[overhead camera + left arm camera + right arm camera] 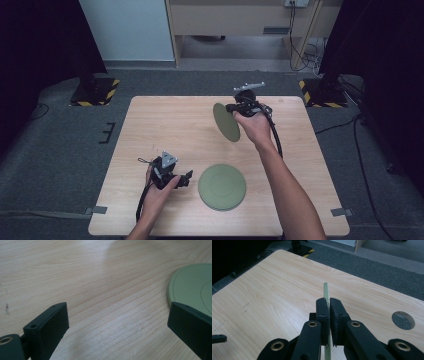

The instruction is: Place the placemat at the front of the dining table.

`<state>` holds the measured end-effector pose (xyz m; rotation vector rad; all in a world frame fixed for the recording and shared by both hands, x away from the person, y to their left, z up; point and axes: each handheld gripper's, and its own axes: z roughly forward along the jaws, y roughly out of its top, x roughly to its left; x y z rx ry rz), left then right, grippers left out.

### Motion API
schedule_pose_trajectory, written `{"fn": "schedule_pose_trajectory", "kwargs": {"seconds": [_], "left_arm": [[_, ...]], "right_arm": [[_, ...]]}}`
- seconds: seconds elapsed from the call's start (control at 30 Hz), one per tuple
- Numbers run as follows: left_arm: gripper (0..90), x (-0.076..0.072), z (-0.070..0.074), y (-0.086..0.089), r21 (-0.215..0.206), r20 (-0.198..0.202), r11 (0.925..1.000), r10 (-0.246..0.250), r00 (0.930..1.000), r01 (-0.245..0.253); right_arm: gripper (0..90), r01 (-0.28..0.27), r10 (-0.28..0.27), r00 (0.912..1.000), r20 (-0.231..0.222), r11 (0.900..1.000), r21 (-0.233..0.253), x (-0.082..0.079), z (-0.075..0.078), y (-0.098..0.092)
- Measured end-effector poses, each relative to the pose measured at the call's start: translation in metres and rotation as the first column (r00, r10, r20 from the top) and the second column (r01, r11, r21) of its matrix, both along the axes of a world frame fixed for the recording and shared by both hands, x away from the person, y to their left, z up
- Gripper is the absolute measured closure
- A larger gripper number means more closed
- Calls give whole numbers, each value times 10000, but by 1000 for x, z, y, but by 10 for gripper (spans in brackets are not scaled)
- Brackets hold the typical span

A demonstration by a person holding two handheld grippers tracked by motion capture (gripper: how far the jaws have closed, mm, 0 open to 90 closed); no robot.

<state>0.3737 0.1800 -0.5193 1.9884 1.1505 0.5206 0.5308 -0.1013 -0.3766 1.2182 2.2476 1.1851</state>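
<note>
while right tool (231,107) grips plate (226,122), second plate (222,186) empty.

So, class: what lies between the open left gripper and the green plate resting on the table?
Bare wood. In the high view, table alone separates left gripper from green plate.

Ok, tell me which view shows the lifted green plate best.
The high view: the lifted plate shows its whole tilted round face, clamped at its rim by the right gripper above the table. The right gripper view shows it edge-on, a thin green strip between shut jaws.
</note>
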Motion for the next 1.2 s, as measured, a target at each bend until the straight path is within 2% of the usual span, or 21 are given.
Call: {"fn": "schedule_pose_trajectory", "kwargs": {"seconds": [0.4, 0.63, 0.77, 0.9, 0.97, 1.0, 1.07, 1.2], "left_arm": [[29, -1, 1, 0, -43, 5, 10000, 19, 10000, -19], [29, 0, 0, 2, -106, -20, 9999, 43, 10000, -43], [29, -1, 0, 2, -64, -4, 10000, 21, 10000, -21], [29, -1, 0, 3, -54, 5, 10000, 35, 10000, -35], [29, -1, 0, 4, -57, 4, 10000, 57, 10000, -57], [29, -1, 0, 4, -62, 0, 10000, 74, 10000, -74], [30, 0, 0, 5, -108, 39, 9999, 123, 9999, -122], [31, 2, -1, 6, -150, -23, 9996, 238, 9997, -238]], "right_arm": [[866, 253, -253, 9997, 52, 9997, 1, 12, 3, 7], [865, 83, -83, 9999, 88, 9999, -71, 20, 2, 29], [865, -36, 35, 10000, 50, 9998, 205, 20, -1, 42], [865, -15, 19, 9999, -113, 9994, 344, 22, -9, 48], [865, 90, -88, 9997, -213, 9999, 104, 24, -16, 46], [865, 231, -227, 9995, -199, 9996, 178, 25, -19, 42], [865, 543, -534, 9981, -312, 9981, 293, 28, -23, 31], [865, 1038, -1035, 9932, -526, 9946, 32, 34, -38, 6]]}}
